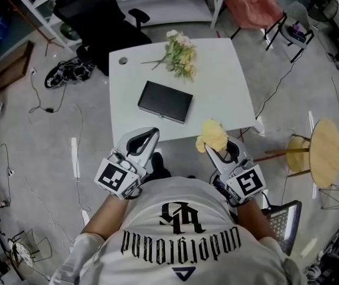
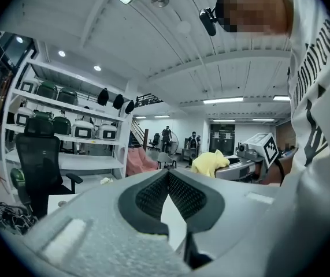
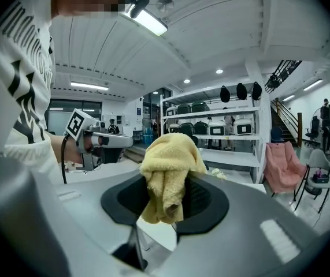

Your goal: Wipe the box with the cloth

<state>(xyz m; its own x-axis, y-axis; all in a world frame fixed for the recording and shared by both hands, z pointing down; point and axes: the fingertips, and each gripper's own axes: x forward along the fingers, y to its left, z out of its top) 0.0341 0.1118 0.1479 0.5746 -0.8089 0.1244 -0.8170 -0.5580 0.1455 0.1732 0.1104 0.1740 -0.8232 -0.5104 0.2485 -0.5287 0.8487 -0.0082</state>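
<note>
Right hand-held gripper (image 1: pixel 209 149) clamps the yellow cloth (image 1: pixel 212 135) at the counter's (image 1: pixel 228 82) near edge. Left hand-held gripper (image 1: pixel 150 134) is closed and empty. Black box (image 1: pixel 165 101) lies mid-counter; wiping apparently not yet begun.

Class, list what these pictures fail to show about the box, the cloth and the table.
- Box: head view only, too small to show dust; neither gripper view shows it.
- Cloth: bunched in the right gripper, so its full size is hidden.
- Table: near edge covered by the left gripper and right gripper, head view.
- Round thing at table corner: too small to name.
</note>
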